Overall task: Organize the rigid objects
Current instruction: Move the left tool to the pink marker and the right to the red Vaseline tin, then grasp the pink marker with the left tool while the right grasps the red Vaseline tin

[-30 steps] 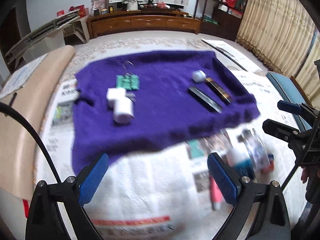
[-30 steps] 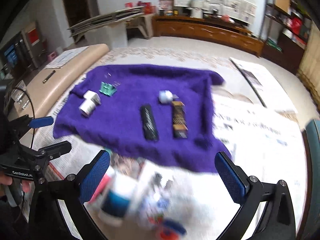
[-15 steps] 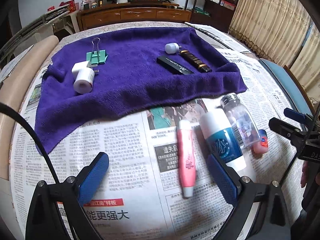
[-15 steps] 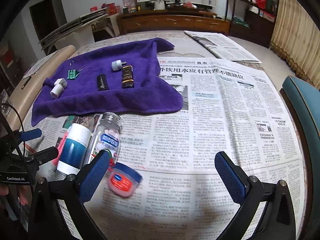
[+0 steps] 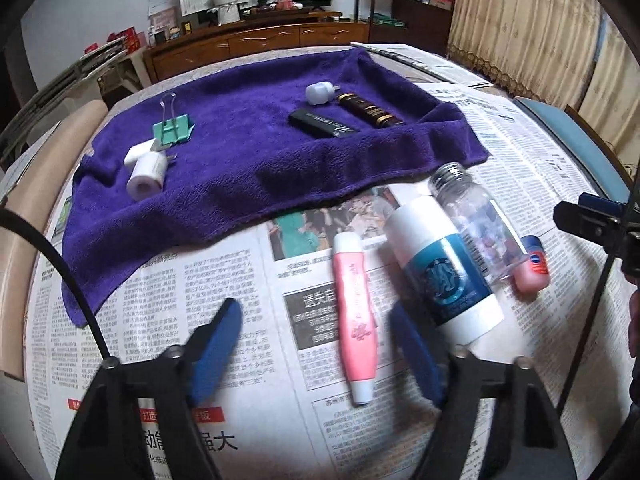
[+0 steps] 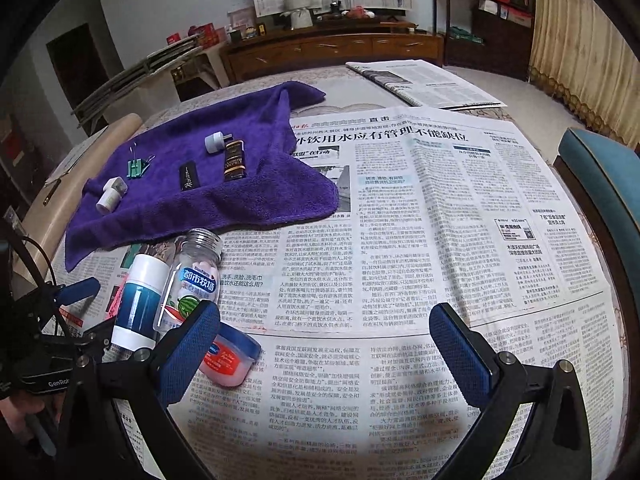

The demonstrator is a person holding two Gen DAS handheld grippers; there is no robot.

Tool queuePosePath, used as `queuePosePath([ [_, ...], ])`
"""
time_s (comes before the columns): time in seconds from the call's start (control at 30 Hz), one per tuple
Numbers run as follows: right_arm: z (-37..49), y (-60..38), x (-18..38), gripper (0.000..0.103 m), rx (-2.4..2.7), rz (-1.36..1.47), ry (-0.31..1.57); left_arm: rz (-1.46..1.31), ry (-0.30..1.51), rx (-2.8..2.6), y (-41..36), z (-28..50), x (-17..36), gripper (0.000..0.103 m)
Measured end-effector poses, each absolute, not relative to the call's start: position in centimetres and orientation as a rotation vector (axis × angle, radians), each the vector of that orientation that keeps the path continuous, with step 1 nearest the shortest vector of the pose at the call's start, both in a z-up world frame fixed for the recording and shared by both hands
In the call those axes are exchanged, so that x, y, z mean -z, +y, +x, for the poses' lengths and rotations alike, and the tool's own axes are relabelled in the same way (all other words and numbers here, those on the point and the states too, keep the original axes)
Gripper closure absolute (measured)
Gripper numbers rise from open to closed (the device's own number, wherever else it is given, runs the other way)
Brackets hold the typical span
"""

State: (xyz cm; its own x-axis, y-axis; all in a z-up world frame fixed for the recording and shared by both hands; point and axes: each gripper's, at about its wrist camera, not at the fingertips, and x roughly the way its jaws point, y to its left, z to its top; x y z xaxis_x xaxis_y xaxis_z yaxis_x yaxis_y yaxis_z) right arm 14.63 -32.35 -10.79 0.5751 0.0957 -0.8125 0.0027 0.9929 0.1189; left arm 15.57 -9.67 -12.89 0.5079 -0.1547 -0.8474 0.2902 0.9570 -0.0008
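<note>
Right now the pink tube (image 5: pixel 355 312) lies on the newspaper (image 5: pixel 208 304) between the left gripper (image 5: pixel 316 344) jaws, long axis running roughly along the gripper's forward direction, white cap end nearest the camera. Both left jaws are released, one either side of the tube with gaps; nothing grasped, and the blue pads look blurred. My read: left takes the tube, since it already straddles it.

White and teal bottle (image 5: pixel 440 268) lies just right of the tube, clear bottle (image 5: pixel 476 216) beside that, small pink jar (image 6: pixel 228 356) further right. Right gripper (image 6: pixel 324 356) is spread wide, empty, over bare newsprint; its left jaw sits near the jar, contact unclear. Purple towel (image 5: pixel 248 152) with the smaller items is beyond.
</note>
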Motion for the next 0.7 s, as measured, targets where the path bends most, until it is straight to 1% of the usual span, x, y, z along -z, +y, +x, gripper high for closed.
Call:
queuePosePath([
  [0.03, 14.5, -32.4, 10.8, 0.0, -0.051, 0.111, 0.959, 0.148, 1.001, 0.272, -9.7, 15.5, 12.8, 0.038],
  [0.07, 14.4, -32.5, 10.8, 0.001, -0.051, 0.112, 0.96, 0.147, 0.999, 0.273, -9.7, 15.5, 12.7, 0.042],
  [0.1, 14.4, -32.5, 10.8, 0.001, -0.054, 0.113, 0.96, 0.147, 0.995, 0.274, -9.8, 15.5, 12.7, 0.05],
  [0.13, 14.3, -32.6, 10.8, 0.002, -0.056, 0.113, 0.962, 0.148, 0.989, 0.276, -9.9, 15.4, 12.6, 0.055],
  [0.17, 14.2, -32.5, 10.8, 0.002, -0.061, 0.111, 0.964, 0.146, 0.984, 0.283, -9.9, 15.4, 12.5, 0.065],
  [0.2, 14.2, -32.4, 10.8, 0.002, -0.065, 0.107, 0.964, 0.148, 0.981, 0.283, -10.1, 15.4, 12.5, 0.07],
  [0.23, 14.1, -32.2, 10.8, 0.002, -0.067, 0.101, 0.964, 0.15, 0.977, 0.289, -10.2, 15.4, 12.5, 0.072],
  [0.27, 14.0, -32.1, 10.8, 0.002, -0.069, 0.095, 0.964, 0.151, 0.974, 0.295, -10.2, 15.4, 12.4, 0.081],
  [0.3, 13.8, -31.9, 10.8, 0.002, -0.073, 0.09, 0.963, 0.154, 0.97, 0.305, -10.3, 15.3, 12.4, 0.086],
  [0.47, 13.1, -29.8, 11.4, 0.004, -0.109, 0.055, 0.97, 0.148, 0.968, 0.328, -10.0, 15.2, 12.4, 0.087],
  [0.53, 13.0, -28.6, 11.8, 0.011, -0.114, 0.03, 0.974, 0.149, 0.969, 0.33, -9.9, 15.2, 12.3, 0.087],
  [0.67, 12.9, -26.5, 13.2, 0.015, -0.11, -0.015, 1.008, 0.147, 0.972, 0.34, -9.8, 15.3, 12.3, 0.087],
  [0.7, 12.9, -26.3, 13.5, 0.02, -0.108, -0.025, 1.015, 0.142, 0.974, 0.342, -9.6, 15.3, 12.3, 0.087],
])
